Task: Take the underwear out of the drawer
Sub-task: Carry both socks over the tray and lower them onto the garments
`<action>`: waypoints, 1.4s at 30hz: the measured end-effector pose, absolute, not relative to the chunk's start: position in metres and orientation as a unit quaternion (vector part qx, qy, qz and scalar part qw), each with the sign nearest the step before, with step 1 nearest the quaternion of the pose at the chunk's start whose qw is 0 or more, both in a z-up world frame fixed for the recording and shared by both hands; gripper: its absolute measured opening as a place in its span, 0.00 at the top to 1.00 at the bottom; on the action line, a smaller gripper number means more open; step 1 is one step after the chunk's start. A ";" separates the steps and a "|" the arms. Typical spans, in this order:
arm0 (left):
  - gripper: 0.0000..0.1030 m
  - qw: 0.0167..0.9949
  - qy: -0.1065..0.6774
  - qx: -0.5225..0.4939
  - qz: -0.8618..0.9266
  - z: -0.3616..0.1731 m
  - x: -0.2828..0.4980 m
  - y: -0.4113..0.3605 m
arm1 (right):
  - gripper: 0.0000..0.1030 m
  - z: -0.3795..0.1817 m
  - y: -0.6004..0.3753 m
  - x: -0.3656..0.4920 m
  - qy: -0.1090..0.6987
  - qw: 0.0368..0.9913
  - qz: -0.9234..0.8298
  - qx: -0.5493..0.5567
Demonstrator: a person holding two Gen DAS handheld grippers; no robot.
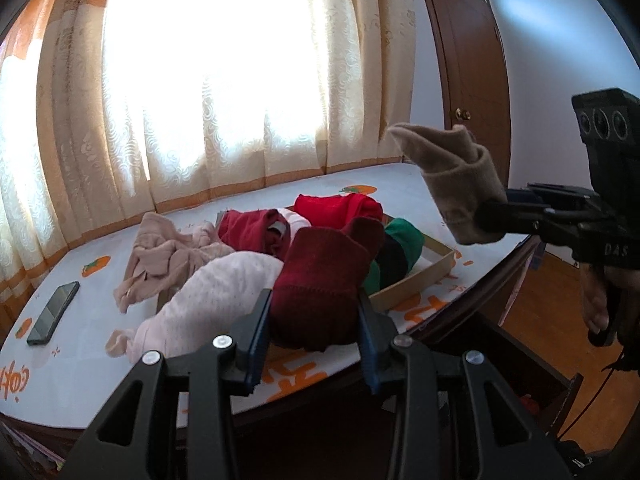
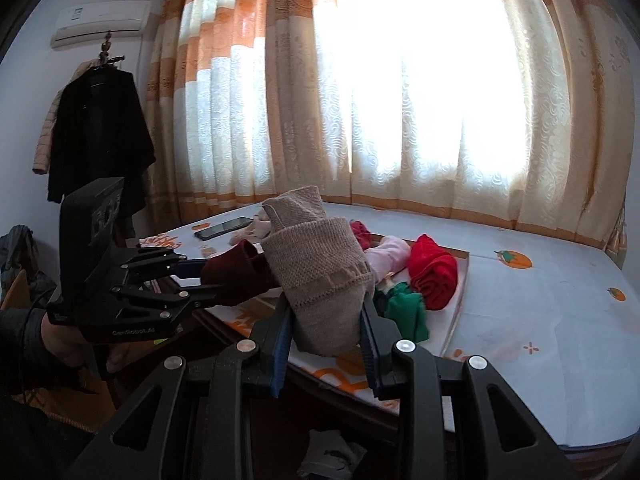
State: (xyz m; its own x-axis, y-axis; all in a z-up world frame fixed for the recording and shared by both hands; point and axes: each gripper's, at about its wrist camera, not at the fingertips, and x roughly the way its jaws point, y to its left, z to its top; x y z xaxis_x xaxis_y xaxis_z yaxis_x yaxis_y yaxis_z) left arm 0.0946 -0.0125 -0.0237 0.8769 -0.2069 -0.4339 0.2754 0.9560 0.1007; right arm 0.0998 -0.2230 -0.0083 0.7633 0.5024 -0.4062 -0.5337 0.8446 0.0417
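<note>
Holding one soft knit bundle per tong: my left gripper (image 1: 314,330) clamps the maroon roll (image 1: 320,292), my right gripper (image 2: 326,354) the beige roll (image 2: 324,280), both above the table (image 2: 540,320). Light, squashy; mid-fold grip suits. Below, the drawer (image 2: 332,456) is dark and cropped; remaining contents unclear.
</note>
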 end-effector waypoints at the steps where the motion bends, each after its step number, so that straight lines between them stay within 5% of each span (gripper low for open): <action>1: 0.63 0.965 0.216 0.079 -0.125 -0.022 0.098 -0.013 | 0.68 -0.007 -0.224 0.103 0.208 0.938 0.273 -0.038; 42: 0.63 0.944 0.301 0.063 -0.122 -0.006 0.229 -0.037 | 0.67 -0.023 -0.240 0.244 0.356 0.916 0.182 -0.018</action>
